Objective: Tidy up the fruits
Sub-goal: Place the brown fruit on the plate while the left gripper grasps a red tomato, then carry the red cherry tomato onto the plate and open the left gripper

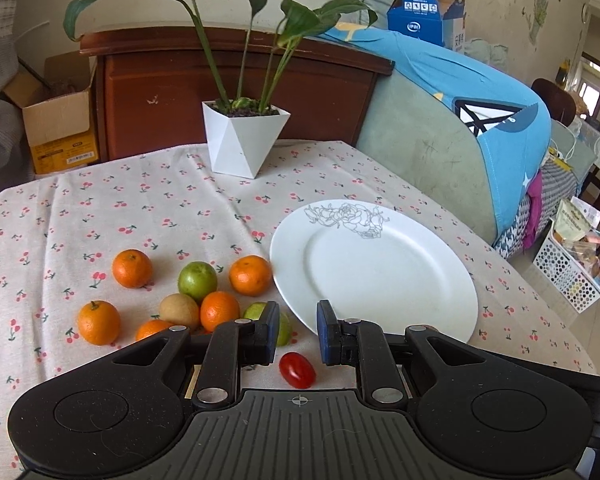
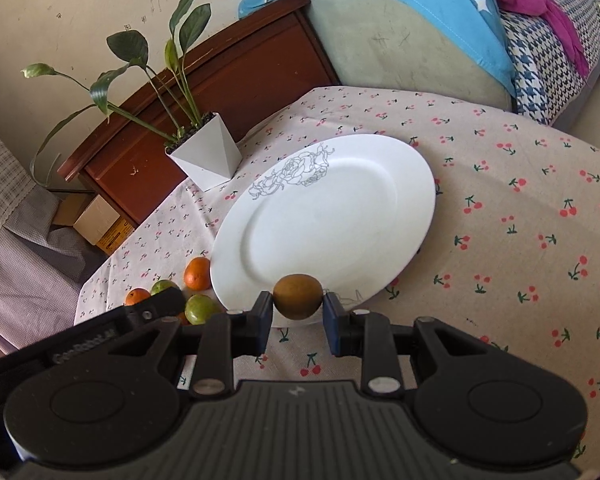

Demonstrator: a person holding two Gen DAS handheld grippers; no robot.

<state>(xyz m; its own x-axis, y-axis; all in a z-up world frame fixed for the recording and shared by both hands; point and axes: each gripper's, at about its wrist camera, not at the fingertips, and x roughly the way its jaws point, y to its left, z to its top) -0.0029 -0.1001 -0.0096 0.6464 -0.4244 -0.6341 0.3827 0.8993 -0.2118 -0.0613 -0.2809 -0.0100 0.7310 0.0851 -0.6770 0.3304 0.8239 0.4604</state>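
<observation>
I have a small brown fruit [image 2: 298, 296] pinched between the pads of my right gripper [image 2: 298, 322], held just over the near rim of the white plate [image 2: 340, 216], which lies bare on the cherry-print tabletop [image 2: 520, 220]. My left gripper [image 1: 298, 332] carries nothing; its jaws stand nearly shut with only a narrow gap between the blue pads, and through that gap I see a red cherry tomato [image 1: 297, 369] lying on the cloth below it. To the left of the plate sits the loose cluster of fruit: several small oranges [image 1: 132, 268], a green fruit [image 1: 198, 278], a tan fruit [image 1: 179, 310], and another green one [image 1: 256, 312] partly hidden behind my left gripper's finger. One orange [image 1: 250, 275] rests just beside the plate's edge. Farther back a potted plant [image 1: 245, 142] in a white faceted pot stands on the tabletop, with a wooden cabinet [image 1: 236, 92] behind it.
</observation>
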